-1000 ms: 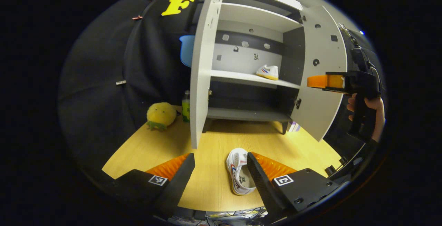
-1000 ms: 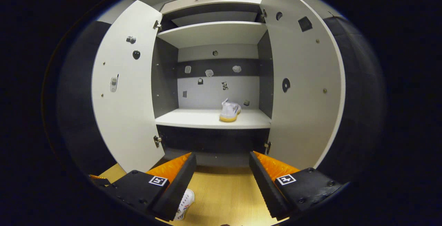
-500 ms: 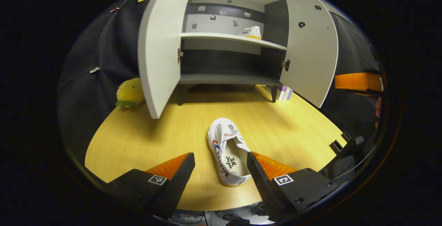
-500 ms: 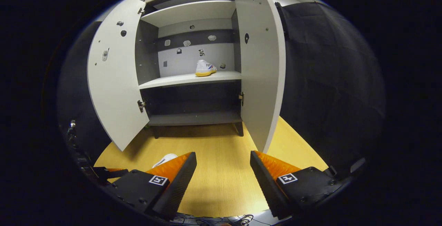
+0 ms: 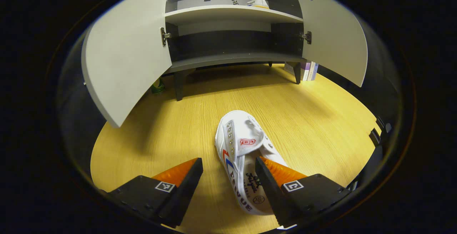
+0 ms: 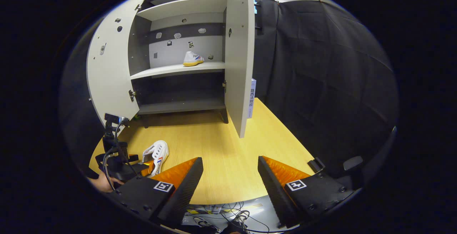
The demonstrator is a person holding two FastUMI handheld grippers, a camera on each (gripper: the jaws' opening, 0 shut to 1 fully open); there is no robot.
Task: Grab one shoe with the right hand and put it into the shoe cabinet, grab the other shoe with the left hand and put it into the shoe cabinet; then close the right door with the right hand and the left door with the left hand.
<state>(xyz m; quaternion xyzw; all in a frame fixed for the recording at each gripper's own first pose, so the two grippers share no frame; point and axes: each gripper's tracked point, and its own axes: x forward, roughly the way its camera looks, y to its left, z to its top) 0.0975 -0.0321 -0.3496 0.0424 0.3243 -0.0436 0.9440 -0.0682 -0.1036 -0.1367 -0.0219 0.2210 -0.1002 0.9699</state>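
Observation:
A white shoe (image 5: 242, 155) lies on the wooden table (image 5: 153, 137), toe toward the cabinet. My left gripper (image 5: 228, 166) is open just over its heel end, the right finger above the shoe's opening, the left finger beside it on bare table. The shoe cabinet (image 5: 228, 30) stands behind with both doors wide. The other white shoe (image 6: 192, 59) rests on the middle shelf (image 6: 178, 70), also seen as the shelved shoe (image 5: 257, 2). My right gripper (image 6: 230, 175) is open and holds nothing, back from the cabinet. The right gripper view catches the floor shoe (image 6: 157, 154) and the left gripper (image 6: 117, 162) at lower left.
The left door (image 5: 125, 62) and right door (image 5: 332, 44) swing out over the table. The right door's edge (image 6: 241, 55) faces my right gripper. Books (image 5: 307, 70) stand by the cabinet's right leg. A green bottle (image 5: 157, 85) stands behind the left door. Cables (image 6: 221, 216) hang below the table's front edge.
My left gripper has dropped and closed in on the table shoe, its right finger now over the shoe. My right gripper has pulled back and swung right, away from the cabinet.

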